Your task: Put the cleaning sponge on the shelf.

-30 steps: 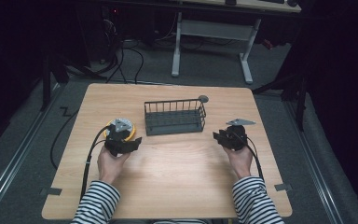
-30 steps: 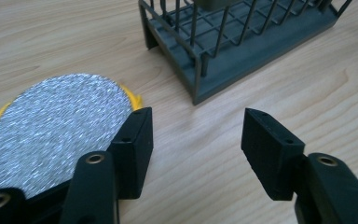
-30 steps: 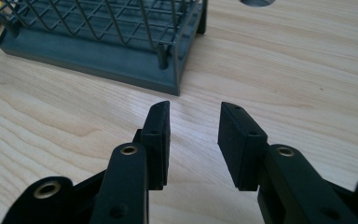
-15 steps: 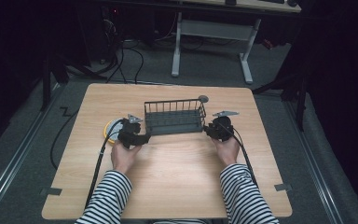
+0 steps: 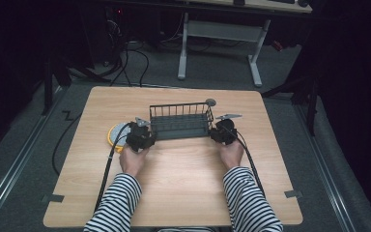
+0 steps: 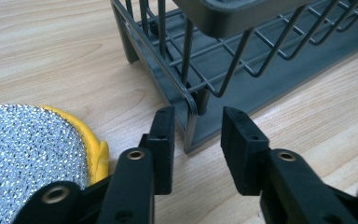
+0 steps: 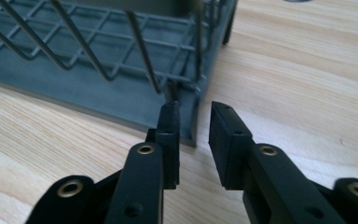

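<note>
On the left of the wooden surface [image 5: 77, 183] lies a round scouring pad [image 5: 116, 133], silver mesh on top with a yellow rim, just beside the left hand-held gripper [image 5: 142, 134]. That gripper sits at the near left corner of the dark wire rack [image 5: 181, 121], and the person's left hand [image 5: 134, 159] grips it from behind, a striped sleeve running back to the bottom edge. In the left gripper view its jaws have just been closing and now straddle the rack's corner post [image 6: 190, 112]; a narrow gap shows on each side of the post, so the pads do not press on it. The rack stands upright near the middle of the surface, its long side facing the person, with a flat grey base under the wire grid. At its far right corner a small grey round knob [image 5: 211, 102] sticks up. The right hand-held gripper [image 5: 221, 133] is at the rack's near right corner, held by the right hand [image 5: 232, 153]. In the right gripper view its jaws, which have also just been closing, bracket the corner post [image 7: 196, 116]; the left pad lies close against it, the right one stands slightly apart.
</note>
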The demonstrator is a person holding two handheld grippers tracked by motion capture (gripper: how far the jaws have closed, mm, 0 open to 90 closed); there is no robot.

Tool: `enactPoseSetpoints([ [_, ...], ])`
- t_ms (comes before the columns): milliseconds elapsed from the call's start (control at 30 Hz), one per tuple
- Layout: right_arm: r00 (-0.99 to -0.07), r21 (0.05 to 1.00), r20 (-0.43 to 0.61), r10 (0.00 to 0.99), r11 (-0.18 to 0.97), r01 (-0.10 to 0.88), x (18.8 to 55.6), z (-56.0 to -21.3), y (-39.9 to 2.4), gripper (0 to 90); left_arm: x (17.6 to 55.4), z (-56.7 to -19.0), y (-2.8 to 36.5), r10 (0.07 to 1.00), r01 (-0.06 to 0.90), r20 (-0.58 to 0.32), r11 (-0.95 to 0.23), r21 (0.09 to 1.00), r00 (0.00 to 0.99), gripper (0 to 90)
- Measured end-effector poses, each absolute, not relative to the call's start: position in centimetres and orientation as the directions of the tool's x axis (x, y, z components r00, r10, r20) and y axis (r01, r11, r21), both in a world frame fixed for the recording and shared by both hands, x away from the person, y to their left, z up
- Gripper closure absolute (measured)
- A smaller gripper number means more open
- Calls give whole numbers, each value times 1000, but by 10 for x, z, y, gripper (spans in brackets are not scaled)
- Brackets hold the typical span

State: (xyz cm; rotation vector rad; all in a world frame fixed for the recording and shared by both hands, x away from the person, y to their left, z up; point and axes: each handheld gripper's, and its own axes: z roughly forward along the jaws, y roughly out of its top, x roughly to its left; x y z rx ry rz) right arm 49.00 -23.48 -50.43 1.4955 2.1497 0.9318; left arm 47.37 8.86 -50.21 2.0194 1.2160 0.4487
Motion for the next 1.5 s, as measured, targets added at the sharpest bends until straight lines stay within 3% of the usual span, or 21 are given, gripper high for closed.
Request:
enactPoseSetpoints([
  [167,-380,690,43,924,248,680,494,-504,-230,845,475,-503,88,866,613,-65,-296,732,496,780],
  [300,-385,684,38,922,257,683,492,-503,-231,856,476,-504,89,865,616,-58,-306,726,498,858],
  [633,-407,669,24,913,288,685,482,-501,-235,858,460,-499,85,825,607,-28,-391,692,564,864],
  [1500,-488,657,16,873,359,663,433,-499,-241,858,376,-498,87,761,578,-57,-438,689,646,863],
])
